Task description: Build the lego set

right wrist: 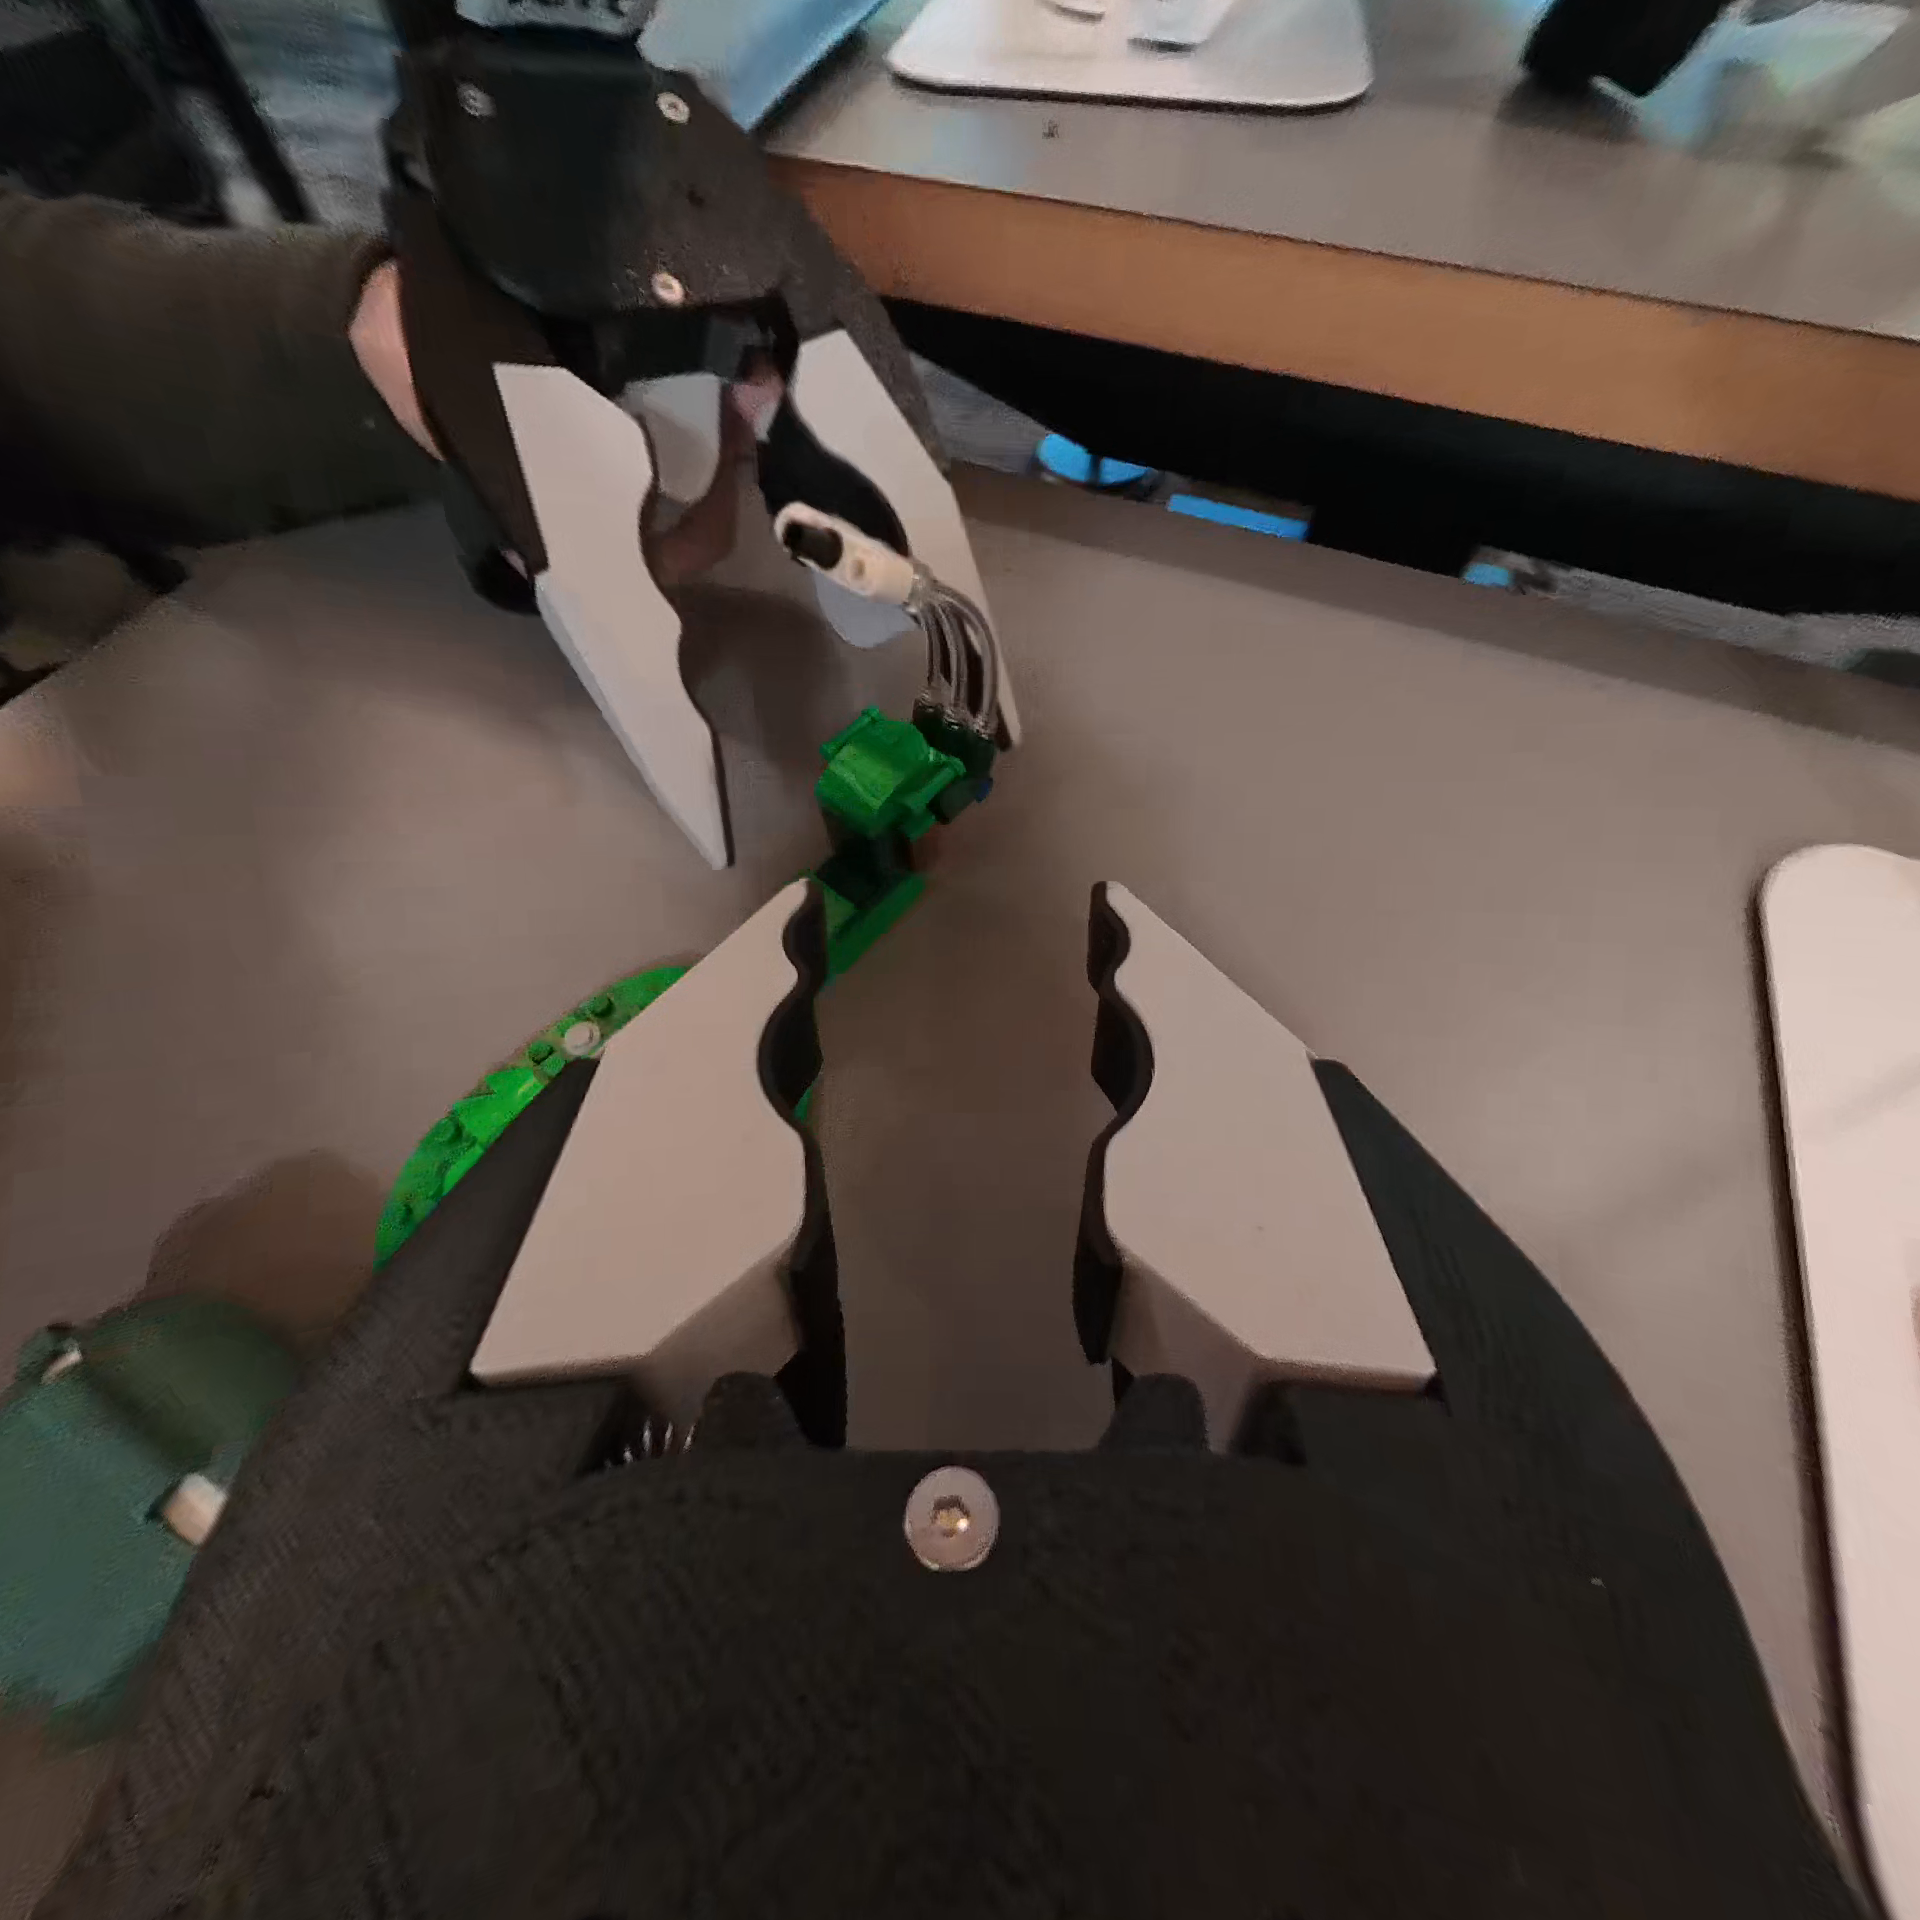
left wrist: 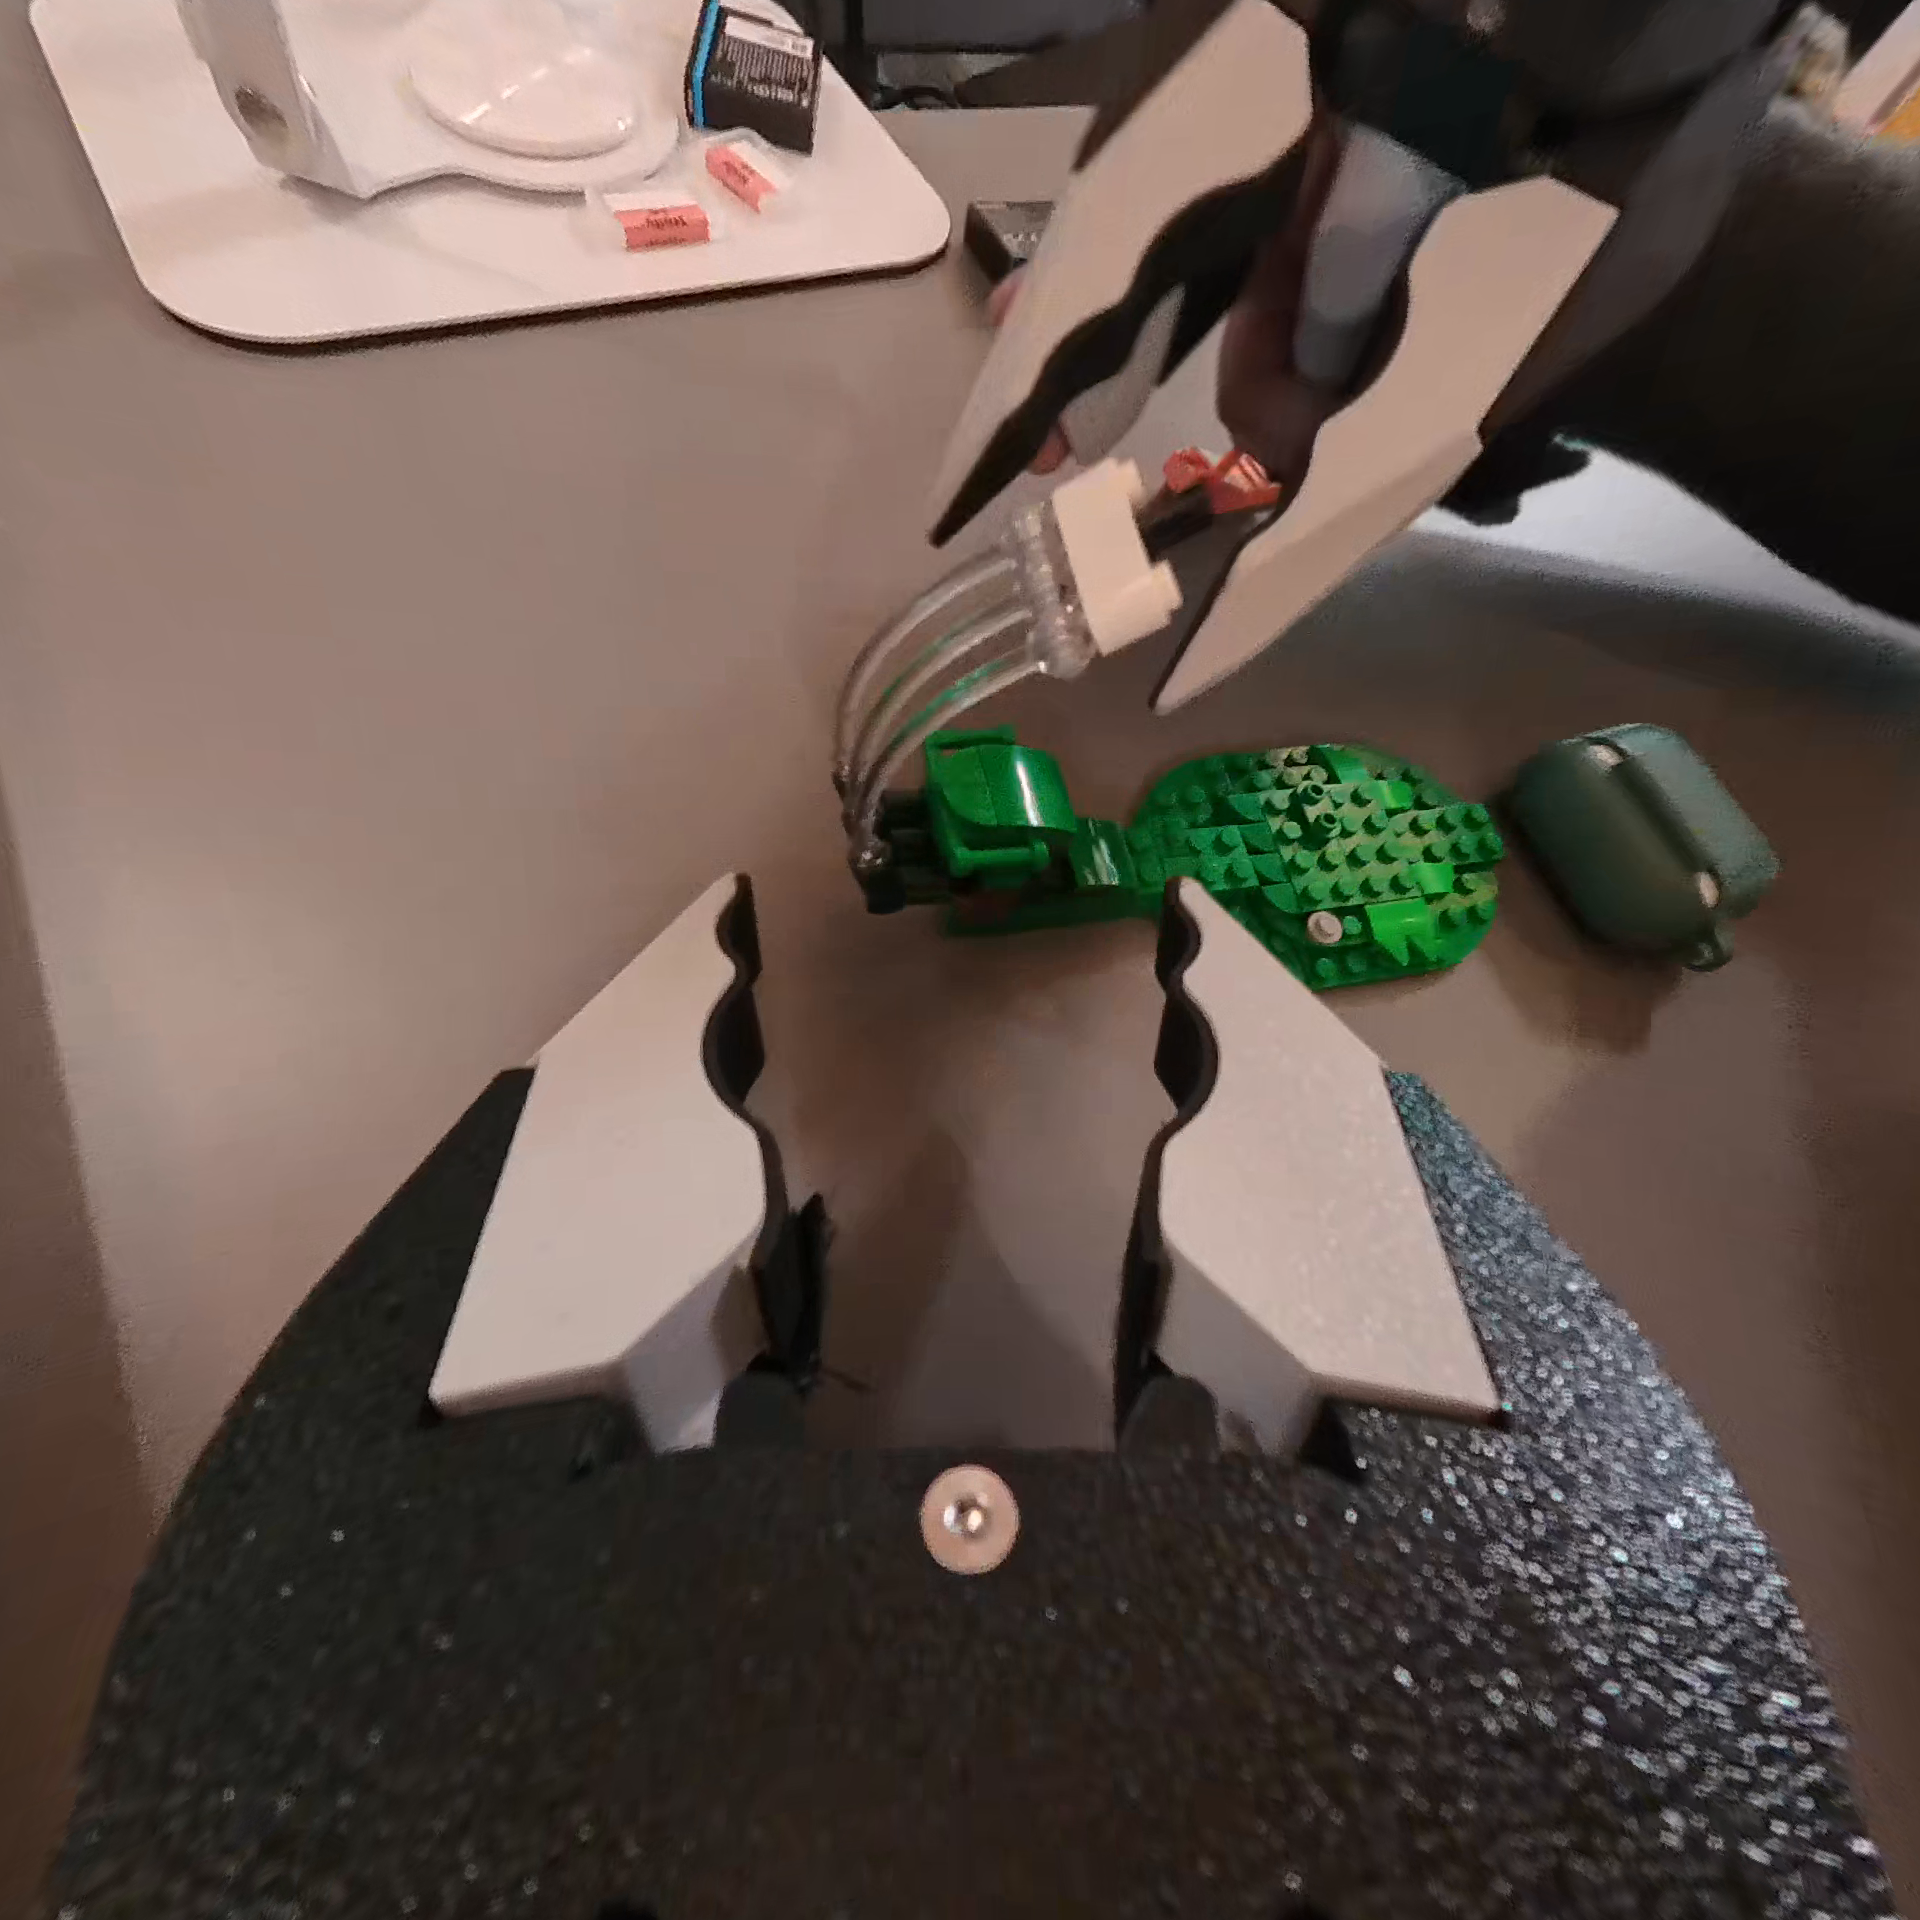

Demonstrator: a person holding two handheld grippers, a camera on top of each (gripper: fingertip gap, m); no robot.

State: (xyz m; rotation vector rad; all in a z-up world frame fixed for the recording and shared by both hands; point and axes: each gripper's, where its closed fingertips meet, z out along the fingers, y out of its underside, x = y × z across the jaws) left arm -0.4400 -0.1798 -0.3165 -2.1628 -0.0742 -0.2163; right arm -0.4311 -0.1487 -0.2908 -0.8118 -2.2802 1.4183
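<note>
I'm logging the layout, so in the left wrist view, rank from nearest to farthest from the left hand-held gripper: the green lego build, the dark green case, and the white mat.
From the left hand-held gripper:
1. Green lego build, just ahead of the fingertips.
2. Dark green case, farther right.
3. White mat, far back left.

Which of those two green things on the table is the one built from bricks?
The bright green lego model, studded and leaf-shaped; the dark green case beside it is smooth and rounded.
</note>
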